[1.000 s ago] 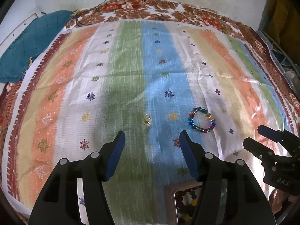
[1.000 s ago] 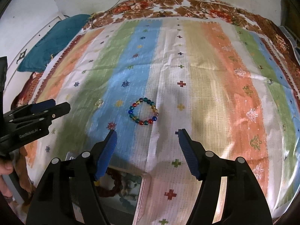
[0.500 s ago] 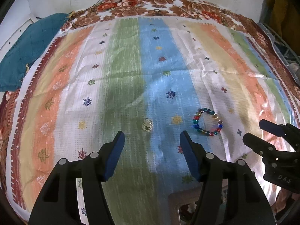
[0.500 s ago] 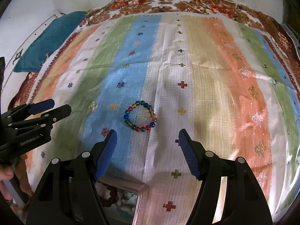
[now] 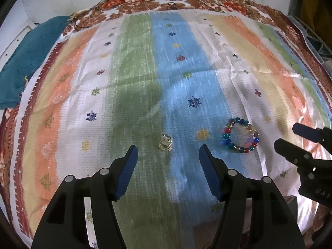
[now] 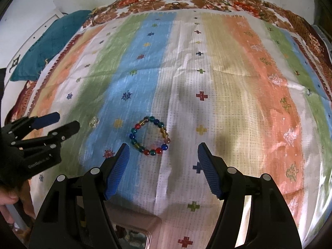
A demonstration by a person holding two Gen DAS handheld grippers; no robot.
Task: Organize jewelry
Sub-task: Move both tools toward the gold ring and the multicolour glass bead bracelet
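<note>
**Both sets of jaws spread wide, holding nothing**

The jaws of the left gripper [image 5: 167, 148] stand wide apart above a small silver ring [image 5: 165, 143] on the green stripe, not touching it. The right gripper [image 6: 162, 148] has its jaws equally spread, empty, with a bracelet [image 6: 149, 138] of red, blue, green and amber glass beads lying flat just ahead of them on the striped cloth [image 6: 228, 78]. Part of a box [image 6: 132, 228] shows at the bottom edge. White lettering on the left gripper's body is too blurred to read.
</note>
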